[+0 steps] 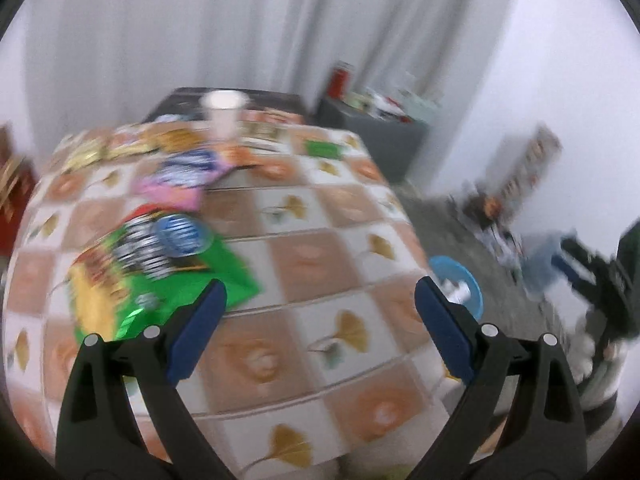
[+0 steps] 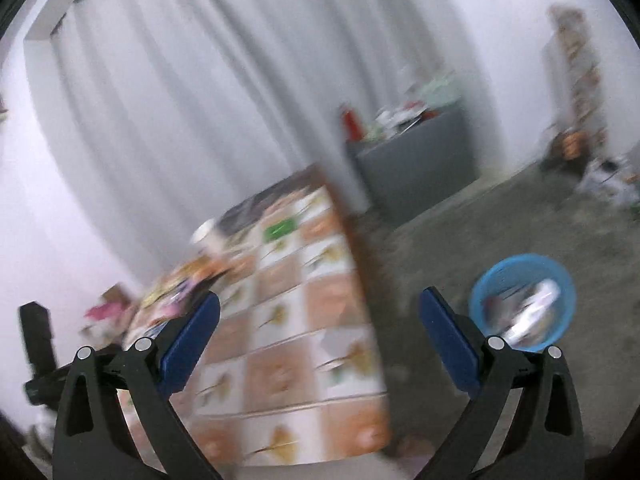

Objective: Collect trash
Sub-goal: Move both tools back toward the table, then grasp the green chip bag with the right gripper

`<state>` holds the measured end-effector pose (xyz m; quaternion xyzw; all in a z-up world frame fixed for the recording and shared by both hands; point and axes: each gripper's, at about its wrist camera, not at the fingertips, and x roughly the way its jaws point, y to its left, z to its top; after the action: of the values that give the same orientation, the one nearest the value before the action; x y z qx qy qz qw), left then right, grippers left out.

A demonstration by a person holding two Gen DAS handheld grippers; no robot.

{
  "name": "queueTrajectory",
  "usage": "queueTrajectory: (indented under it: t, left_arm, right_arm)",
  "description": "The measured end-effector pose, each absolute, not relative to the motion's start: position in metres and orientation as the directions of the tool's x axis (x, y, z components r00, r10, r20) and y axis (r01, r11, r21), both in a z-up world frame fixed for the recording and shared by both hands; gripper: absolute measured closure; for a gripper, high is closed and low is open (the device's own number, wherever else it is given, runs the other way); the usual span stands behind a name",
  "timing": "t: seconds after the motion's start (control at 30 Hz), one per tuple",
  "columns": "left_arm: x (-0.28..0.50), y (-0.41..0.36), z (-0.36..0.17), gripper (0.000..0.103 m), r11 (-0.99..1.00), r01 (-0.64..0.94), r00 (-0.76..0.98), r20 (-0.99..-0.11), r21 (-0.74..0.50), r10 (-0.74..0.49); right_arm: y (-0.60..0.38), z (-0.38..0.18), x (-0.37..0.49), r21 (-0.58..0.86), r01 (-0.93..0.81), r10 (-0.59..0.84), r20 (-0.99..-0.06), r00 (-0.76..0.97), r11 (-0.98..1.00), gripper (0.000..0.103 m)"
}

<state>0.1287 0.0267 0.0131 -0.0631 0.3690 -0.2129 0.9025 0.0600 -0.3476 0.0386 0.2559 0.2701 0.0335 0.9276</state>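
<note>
Both views are motion-blurred. In the left wrist view a green snack bag [image 1: 160, 276] lies on the checkered tablecloth [image 1: 312, 264], just left of my open, empty left gripper [image 1: 320, 300]. A pink and blue wrapper [image 1: 184, 176], more wrappers [image 1: 120, 146] and a white paper cup [image 1: 224, 114] lie farther back. A blue bin [image 1: 460, 284] with white trash stands on the floor right of the table. My right gripper [image 2: 320, 312] is open and empty, above the table's right edge [image 2: 352, 280]. The blue bin [image 2: 524, 300] is to its right.
A grey cabinet [image 2: 416, 168] with clutter and a red can stands by the curtain. A small green packet [image 1: 322, 148] lies at the table's far right. Clutter sits on the grey floor [image 2: 460, 232] by the far wall. Dark equipment [image 1: 600, 276] stands at right.
</note>
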Motion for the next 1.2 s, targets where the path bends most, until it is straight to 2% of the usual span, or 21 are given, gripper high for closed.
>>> queueTrajectory:
  t: [0.17,0.33,0.43,0.53,0.6,0.73,0.77,1.0,1.2]
  left_arm:
    - [0.14,0.098,0.003,0.012,0.937,0.141,0.692,-0.644,-0.32,-0.324]
    - [0.145,0.16,-0.007,0.012,0.933,-0.037,0.732,-0.646,-0.357,-0.218]
    - [0.142,0.186,-0.015,0.013,0.925,-0.1,0.736,-0.653,-0.367,-0.18]
    - [0.141,0.205,-0.023,0.019,0.915,-0.149,0.731,-0.664,-0.375,-0.154]
    - [0.139,0.213,-0.028,0.021,0.907,-0.172,0.73,-0.668,-0.383,-0.144]
    - [0.13,0.225,-0.036,0.023,0.901,-0.187,0.722,-0.677,-0.392,-0.144]
    - [0.128,0.225,-0.036,0.023,0.902,-0.187,0.721,-0.677,-0.39,-0.144]
    - [0.124,0.226,-0.045,0.024,0.895,-0.163,0.71,-0.68,-0.414,-0.185]
    - [0.12,0.227,-0.045,0.024,0.893,-0.144,0.712,-0.671,-0.426,-0.205]
  right_arm:
    - [-0.291,0.016,0.089,0.606,-0.04,0.433,-0.519,0.737,0.794,0.006]
    - [-0.209,-0.022,0.124,0.736,-0.084,0.662,-0.546,0.514,0.672,0.006]
    - [-0.16,-0.038,0.142,0.8,-0.086,0.757,-0.519,0.398,0.594,0.007]
    - [-0.118,-0.05,0.157,0.829,-0.076,0.803,-0.508,0.312,0.553,0.012]
    - [-0.1,-0.06,0.167,0.849,-0.052,0.825,-0.495,0.273,0.526,0.015]
    - [-0.067,-0.084,0.182,0.846,0.037,0.818,-0.525,0.236,0.532,0.019]
    - [-0.065,-0.082,0.182,0.837,0.034,0.806,-0.537,0.249,0.546,0.024]
    - [-0.055,-0.068,0.197,0.804,0.089,0.717,-0.568,0.405,0.587,0.024]
    - [-0.06,-0.063,0.201,0.827,0.136,0.693,-0.537,0.481,0.546,0.025]
